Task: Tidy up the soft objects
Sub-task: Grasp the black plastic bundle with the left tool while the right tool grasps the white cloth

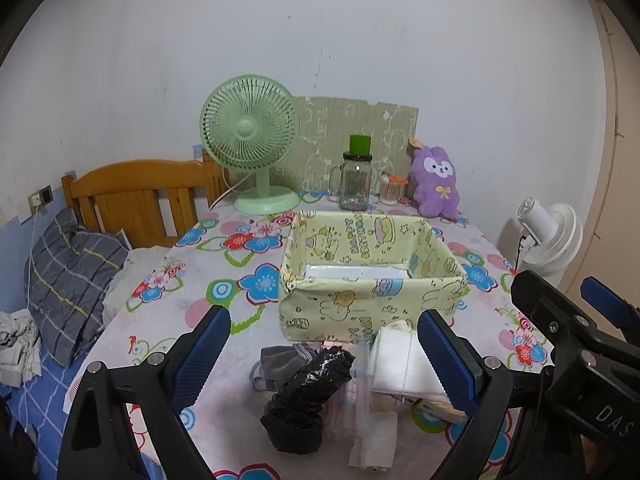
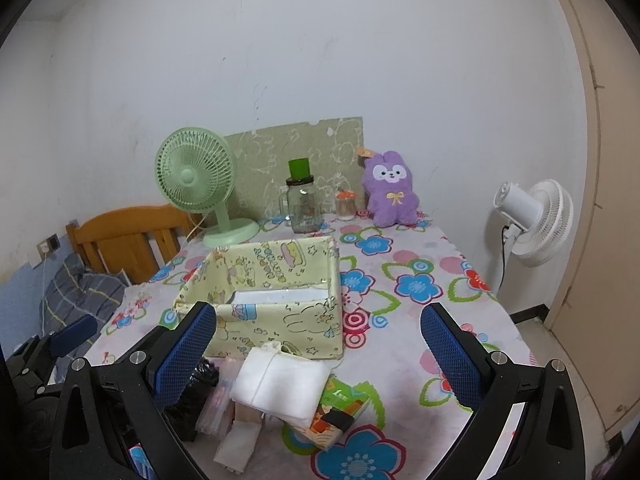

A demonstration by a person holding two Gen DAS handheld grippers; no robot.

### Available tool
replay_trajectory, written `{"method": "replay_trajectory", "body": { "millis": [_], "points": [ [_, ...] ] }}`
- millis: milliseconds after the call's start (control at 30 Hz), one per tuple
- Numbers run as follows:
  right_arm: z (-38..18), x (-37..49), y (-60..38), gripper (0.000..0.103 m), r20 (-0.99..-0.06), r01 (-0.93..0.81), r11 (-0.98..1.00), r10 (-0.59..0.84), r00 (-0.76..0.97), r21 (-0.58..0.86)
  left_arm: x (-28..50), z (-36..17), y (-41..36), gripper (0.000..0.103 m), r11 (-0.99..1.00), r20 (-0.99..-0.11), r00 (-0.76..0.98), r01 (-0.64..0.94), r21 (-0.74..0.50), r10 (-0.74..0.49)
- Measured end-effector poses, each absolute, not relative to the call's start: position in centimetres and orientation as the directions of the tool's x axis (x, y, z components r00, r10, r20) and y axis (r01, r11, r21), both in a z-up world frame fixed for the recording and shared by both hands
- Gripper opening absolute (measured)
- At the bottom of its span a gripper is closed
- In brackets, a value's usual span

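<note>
Left wrist view: the left gripper [image 1: 324, 344] stands with its blue-padded jaws wide apart and holds nothing. Between and below the jaws lies a small pile on the flower-printed tablecloth [image 1: 224, 280]: a crumpled black plastic bag [image 1: 308, 396], a grey fabric pouch [image 1: 280, 360] just behind it, a folded white cloth [image 1: 400, 360] to the right, and clear plastic packets [image 1: 360, 392] between bag and cloth. A small white folded piece [image 1: 374, 444] lies nearest the camera.

Right wrist view: the right gripper [image 2: 320, 356] also has its jaws wide and grasps nothing. The white cloth rests on a printed cardboard packet [image 2: 340, 412], touching the front wall of the pale yellow cartoon-printed fabric box [image 1: 372, 304]. The box is open-topped; only a white floor shows inside.

Beyond the box, along the wall, stand a green desk fan [image 1: 252, 148], a glass jar mug with green lid [image 1: 356, 176], a small cotton-swab container [image 1: 390, 190] and a purple plush rabbit [image 1: 436, 180]. A white floor fan [image 2: 532, 220] stands beside the table on the right. A wooden headboard [image 1: 136, 196] and a grey checked pillow [image 1: 72, 276] are on the left.
</note>
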State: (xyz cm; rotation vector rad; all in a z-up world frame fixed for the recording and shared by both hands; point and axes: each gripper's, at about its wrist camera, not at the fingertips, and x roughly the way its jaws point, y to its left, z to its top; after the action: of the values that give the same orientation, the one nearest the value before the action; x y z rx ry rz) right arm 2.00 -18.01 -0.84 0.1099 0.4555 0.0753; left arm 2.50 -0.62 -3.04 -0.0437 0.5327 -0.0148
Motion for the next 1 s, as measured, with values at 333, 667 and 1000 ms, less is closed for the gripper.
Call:
{"method": "replay_trajectory", "body": {
  "millis": [333,667,1000],
  "points": [
    [-3.1,3.4,-16.8,0.103,-0.472,-0.078,0.991,0.12,0.874,0.108,3.7,-5.4,-0.2,0.092,0.999,-0.564,0.825,-0.005,-0.035,-0.016],
    [-5.6,4.9,-15.3,0.103,-0.532,-0.1,0.99,0.136,0.836,0.097,5.1,-7.9,0.0,0.087,1.0,-0.621,0.784,-0.016,-0.01,0.006],
    [-7.7,6.8,-14.3,0.103,-0.585,-0.119,0.988,0.152,0.796,0.095,6.7,-10.5,0.4,0.075,0.998,-0.688,0.725,0.004,-0.056,-0.041]
  ]
}}
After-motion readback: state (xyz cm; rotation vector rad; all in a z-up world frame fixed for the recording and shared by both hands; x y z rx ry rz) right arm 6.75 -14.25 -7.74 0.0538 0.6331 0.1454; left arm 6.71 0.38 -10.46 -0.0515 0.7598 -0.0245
